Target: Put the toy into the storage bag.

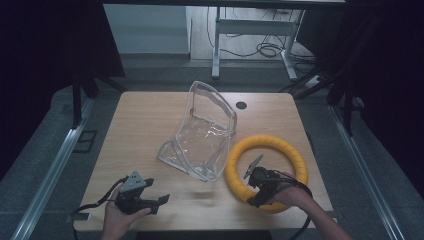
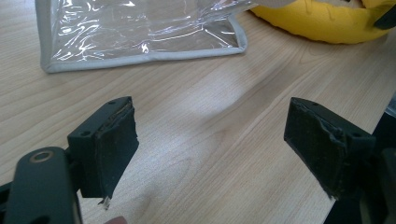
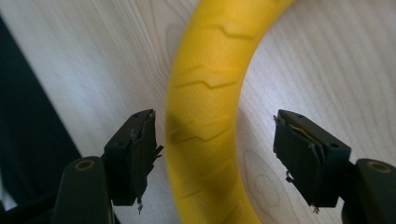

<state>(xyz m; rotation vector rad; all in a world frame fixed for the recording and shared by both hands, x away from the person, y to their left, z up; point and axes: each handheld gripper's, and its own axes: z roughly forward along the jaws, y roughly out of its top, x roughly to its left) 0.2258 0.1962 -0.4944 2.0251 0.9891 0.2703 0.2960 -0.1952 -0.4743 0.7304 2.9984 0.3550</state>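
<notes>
The right gripper [image 3: 215,154] has its two black jaws spread wide on either side of the near arc of a yellow foam ring with chevron grooves pressed into its surface [image 3: 210,93], which lies flat on the pale wooden table [image 3: 327,60]; neither pad looks to be touching it, and the ring runs up between them. In the high view the ring [image 1: 295,155] lies at the table's right near corner, just beside a clear plastic zip bag with a grey trimmed edge [image 1: 200,135] that stands half slumped at the table's middle. The left gripper [image 2: 210,149], jaws likewise wide and holding nothing, hovers over bare wood short of the bag's near edge [image 2: 140,57]. The likely trouble is a poor pinch: closing across the ring's rounded, springy section off-centre could squeeze it out sideways, or catch only its top so the far side drags. Lifted by one arc, the ring may swing and knock the flimsy bag over.
</notes>
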